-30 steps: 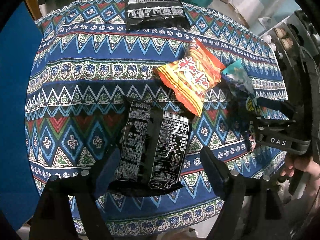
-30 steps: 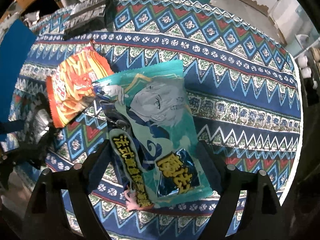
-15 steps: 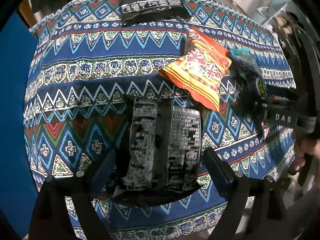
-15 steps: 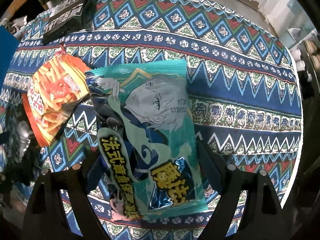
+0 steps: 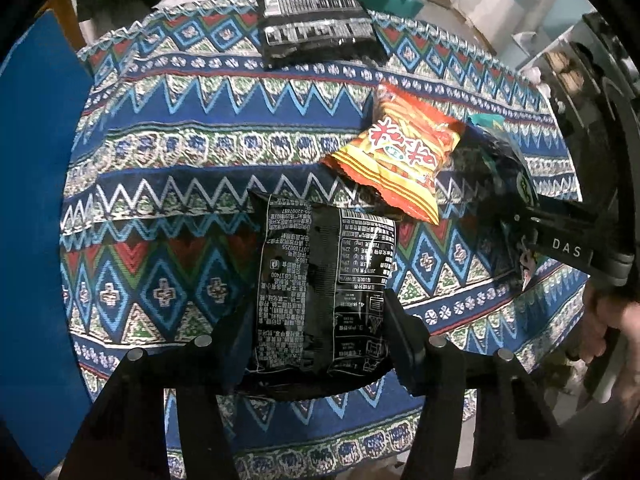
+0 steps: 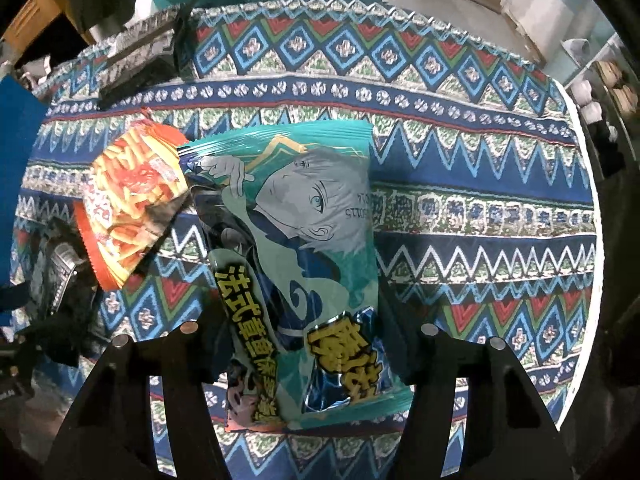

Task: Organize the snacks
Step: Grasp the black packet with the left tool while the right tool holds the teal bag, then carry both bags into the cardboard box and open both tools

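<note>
A black snack packet [image 5: 320, 264] with white print lies on the patterned tablecloth [image 5: 180, 120]. My left gripper [image 5: 316, 320] is closing around its near end, both pads against the packet's sides. A teal packet with a cartoon figure [image 6: 304, 216] sits between the closing jaws of my right gripper [image 6: 300, 320], whose pads press its edges. In the left wrist view the right gripper [image 5: 560, 236] and the teal packet [image 5: 500, 152] show at the right. An orange-red snack packet [image 5: 400, 160] lies between the two, its corner touching the teal packet's far-left corner [image 6: 132, 200].
A second black packet [image 5: 316, 28] lies at the table's far edge, also seen at top left [image 6: 136, 56]. A hand [image 5: 608, 328] holds the right gripper. A blue surface [image 5: 32, 200] borders the table's left side. Boxes and green plastic lie beyond the far edge.
Both grippers' jaws have narrowed from wide apart to touching their packets' sides. The teal packet has turned a little between the right fingers. The left gripper has barely moved.
</note>
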Available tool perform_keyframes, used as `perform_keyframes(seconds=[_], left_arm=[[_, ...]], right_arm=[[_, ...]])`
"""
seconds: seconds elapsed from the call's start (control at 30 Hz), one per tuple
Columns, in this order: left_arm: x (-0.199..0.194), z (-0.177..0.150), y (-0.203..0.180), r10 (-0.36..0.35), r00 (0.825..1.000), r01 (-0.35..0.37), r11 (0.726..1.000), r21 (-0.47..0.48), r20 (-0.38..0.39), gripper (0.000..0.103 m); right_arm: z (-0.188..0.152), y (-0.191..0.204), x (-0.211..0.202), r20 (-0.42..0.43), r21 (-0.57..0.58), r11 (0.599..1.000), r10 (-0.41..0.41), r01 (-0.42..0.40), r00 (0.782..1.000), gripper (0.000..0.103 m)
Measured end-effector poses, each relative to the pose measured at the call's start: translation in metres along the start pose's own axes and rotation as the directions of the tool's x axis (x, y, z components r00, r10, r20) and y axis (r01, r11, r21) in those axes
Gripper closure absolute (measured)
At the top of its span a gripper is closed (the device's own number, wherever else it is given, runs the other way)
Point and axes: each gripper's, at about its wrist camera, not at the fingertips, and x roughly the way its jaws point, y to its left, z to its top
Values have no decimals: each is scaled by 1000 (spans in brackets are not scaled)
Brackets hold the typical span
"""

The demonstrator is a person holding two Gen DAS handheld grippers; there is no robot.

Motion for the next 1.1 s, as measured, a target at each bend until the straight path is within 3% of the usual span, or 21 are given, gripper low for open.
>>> perform_keyframes(seconds=[0.63, 1.1], left_arm=[[-86, -4, 22, -30, 986, 34, 999, -19, 164, 43], [-139, -5, 63, 11, 963, 8, 997, -73, 268, 43]], right_arm=[[13, 21, -92, 128, 23, 998, 58, -61, 990, 42], [32, 91, -131, 204, -97, 986, 151, -133, 967, 42]])
